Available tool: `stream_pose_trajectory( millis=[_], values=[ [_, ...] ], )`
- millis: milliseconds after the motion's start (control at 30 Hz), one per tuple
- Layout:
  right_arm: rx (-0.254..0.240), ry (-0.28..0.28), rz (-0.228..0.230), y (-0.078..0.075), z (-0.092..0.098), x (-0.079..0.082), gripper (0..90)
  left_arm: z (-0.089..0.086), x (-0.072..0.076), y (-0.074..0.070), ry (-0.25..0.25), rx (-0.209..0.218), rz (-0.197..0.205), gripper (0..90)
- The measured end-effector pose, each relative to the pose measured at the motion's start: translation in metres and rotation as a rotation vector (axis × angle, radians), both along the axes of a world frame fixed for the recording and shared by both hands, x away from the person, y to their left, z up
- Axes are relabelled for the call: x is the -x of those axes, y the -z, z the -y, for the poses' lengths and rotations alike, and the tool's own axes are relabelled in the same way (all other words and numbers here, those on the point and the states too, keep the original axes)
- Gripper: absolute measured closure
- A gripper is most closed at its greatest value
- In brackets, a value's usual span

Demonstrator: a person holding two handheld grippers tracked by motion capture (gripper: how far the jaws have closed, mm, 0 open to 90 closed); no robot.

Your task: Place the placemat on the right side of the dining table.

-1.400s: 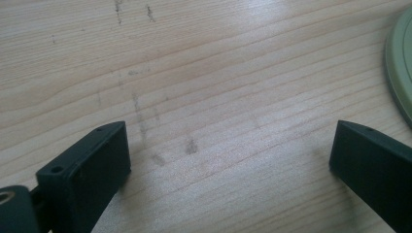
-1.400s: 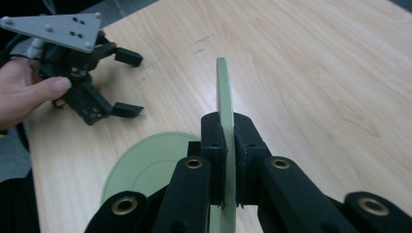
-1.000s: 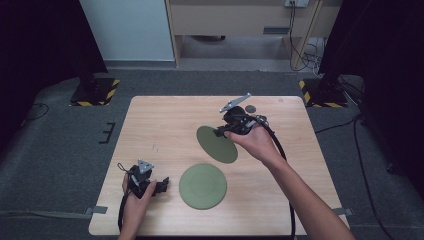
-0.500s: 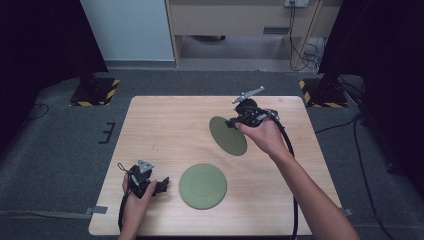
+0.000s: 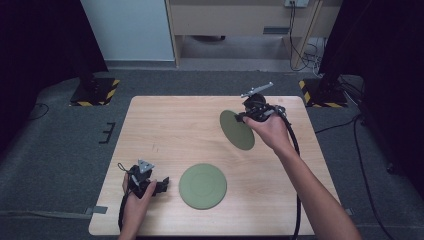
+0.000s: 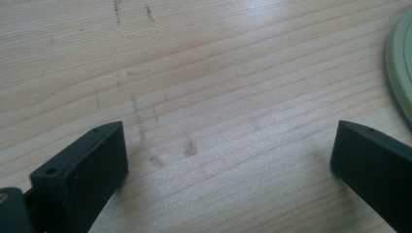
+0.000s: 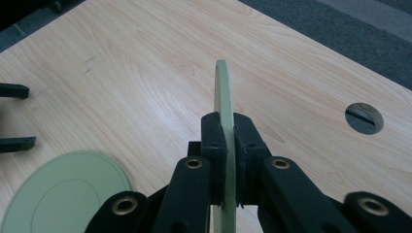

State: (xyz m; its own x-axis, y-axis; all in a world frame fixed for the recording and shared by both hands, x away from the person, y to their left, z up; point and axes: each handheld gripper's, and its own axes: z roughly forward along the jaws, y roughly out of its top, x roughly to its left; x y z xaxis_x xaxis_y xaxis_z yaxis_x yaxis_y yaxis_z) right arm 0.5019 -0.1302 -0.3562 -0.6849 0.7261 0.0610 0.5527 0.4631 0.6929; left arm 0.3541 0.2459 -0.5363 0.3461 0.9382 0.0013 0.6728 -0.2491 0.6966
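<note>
My right gripper (image 5: 243,116) is shut on the rim of a round green plate (image 5: 236,130) and holds it tilted on edge above the right back part of the wooden table (image 5: 170,125). In the right gripper view both pads (image 7: 214,141) press the thin plate edge (image 7: 222,87) from either side. A second green plate (image 5: 202,186) lies flat near the front middle. Just left of it my left gripper (image 5: 162,186) rests low at the table, open. Its jaws (image 6: 228,145) stand wide over bare wood, with that plate's rim (image 6: 401,73) at the right.
A round cable hole (image 7: 364,118) is cut in the table near its far right corner. Dark carpet surrounds the table, with yellow-black striped stand feet (image 5: 95,92) at both back corners. The left gripper's jaw tips (image 7: 14,116) appear far off in the right gripper view.
My right hand has carried the held plate rightward and toward the table's back, away from the flat plate. The left hand and the flat plate have stayed put.
</note>
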Motion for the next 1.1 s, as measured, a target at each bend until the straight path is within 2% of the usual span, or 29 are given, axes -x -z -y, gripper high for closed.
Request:
stream_pose_trajectory(
  millis=[1100],
  values=[
    [0.019,0.110,0.006,0.004,0.027,-0.016,85.8,0.000,0.000,0.000,0.000,0.000,0.000,0.0]
  ],
)
